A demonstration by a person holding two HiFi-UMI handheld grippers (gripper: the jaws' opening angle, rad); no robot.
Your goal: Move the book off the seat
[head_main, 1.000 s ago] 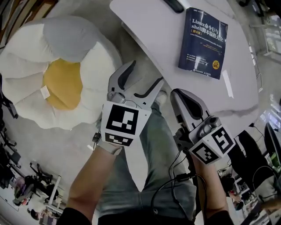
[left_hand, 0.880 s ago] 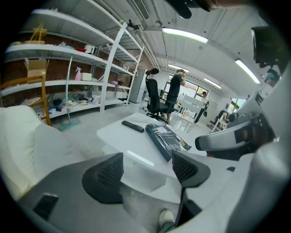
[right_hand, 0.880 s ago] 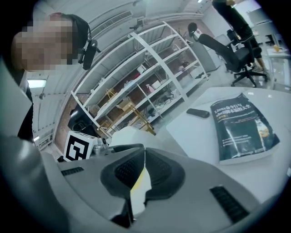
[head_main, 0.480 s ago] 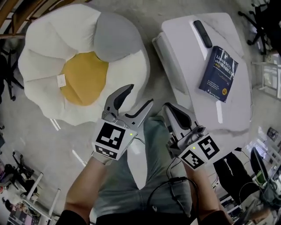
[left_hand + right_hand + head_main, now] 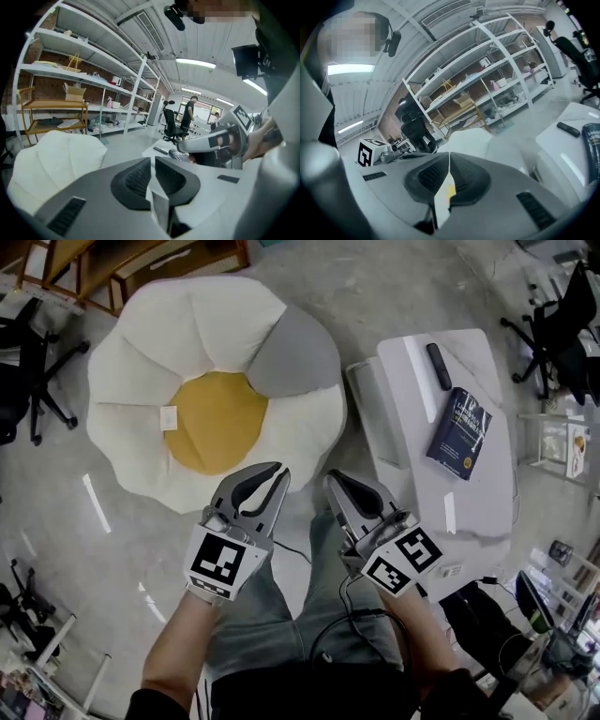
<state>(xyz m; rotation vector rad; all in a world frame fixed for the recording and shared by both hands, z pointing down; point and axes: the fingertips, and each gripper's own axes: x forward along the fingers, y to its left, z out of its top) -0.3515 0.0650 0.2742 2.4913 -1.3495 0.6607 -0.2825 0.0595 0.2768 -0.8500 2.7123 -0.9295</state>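
Book (image 5: 458,432) with a dark blue cover lies flat on the low white table (image 5: 487,493), to the right of the person holding the grippers. A black remote control (image 5: 439,366) sits near it on the same table, the two apart. The book is well clear of the seat (image 5: 141,427), a big flower-shaped floor cushion with white petals, one grey petal and a yellow middle, and nothing rests on that cushion. Both grippers are held up side by side over the person's lap, away from table and seat alike. The left gripper (image 5: 278,471) has just been closing; its jaws are down to a narrow slit with nothing between them. The right gripper (image 5: 334,477) has its jaws pressed together, also empty. White metal shelving (image 5: 84,79) runs along the brick wall behind.
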